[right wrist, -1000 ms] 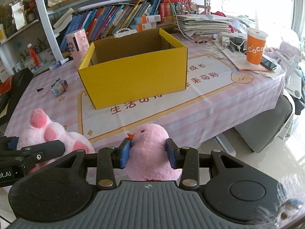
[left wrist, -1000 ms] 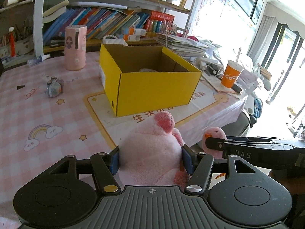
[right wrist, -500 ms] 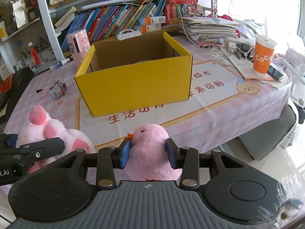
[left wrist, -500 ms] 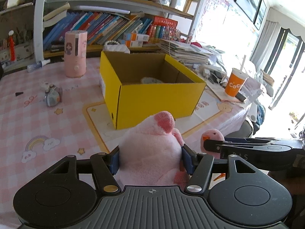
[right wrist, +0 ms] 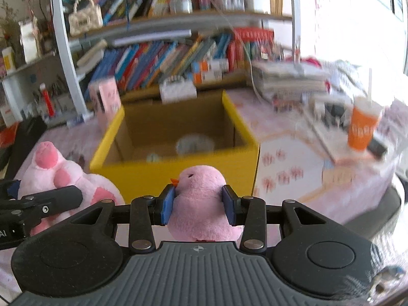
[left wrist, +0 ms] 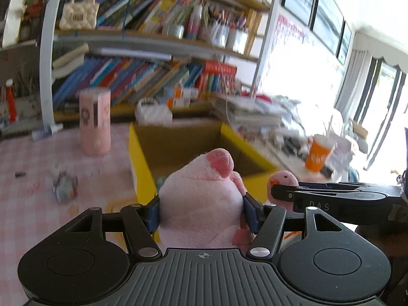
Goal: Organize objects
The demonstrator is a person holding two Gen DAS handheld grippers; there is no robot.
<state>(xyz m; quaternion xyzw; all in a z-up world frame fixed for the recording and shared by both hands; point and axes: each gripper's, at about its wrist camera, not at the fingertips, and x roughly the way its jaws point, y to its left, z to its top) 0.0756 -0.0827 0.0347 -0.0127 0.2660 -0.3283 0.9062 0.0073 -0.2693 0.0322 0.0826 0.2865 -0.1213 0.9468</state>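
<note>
My left gripper (left wrist: 201,213) is shut on a large pale pink plush toy (left wrist: 201,199) with darker pink paw pads, held in the air just before the open yellow cardboard box (left wrist: 142,163). My right gripper (right wrist: 199,205) is shut on a small pink plush chick (right wrist: 201,201) with an orange beak, held in front of the same box (right wrist: 178,176). Inside the box lie a pale round item (right wrist: 195,144) and a small greenish one (right wrist: 153,157). Each gripper with its toy shows at the edge of the other's view: the chick (left wrist: 283,181), the big plush (right wrist: 63,176).
The box stands on a pink checked tablecloth (left wrist: 33,199). A pink cylinder (left wrist: 94,122) and a small grey toy (left wrist: 65,186) stand left of the box. An orange cup (right wrist: 363,127), stacked papers (right wrist: 288,79) and a bookshelf (left wrist: 142,76) are at the right and behind.
Both grippers have risen and moved forward toward the box with their toys held; the box now looks closer and its inside shows more. The view is motion-blurred.
</note>
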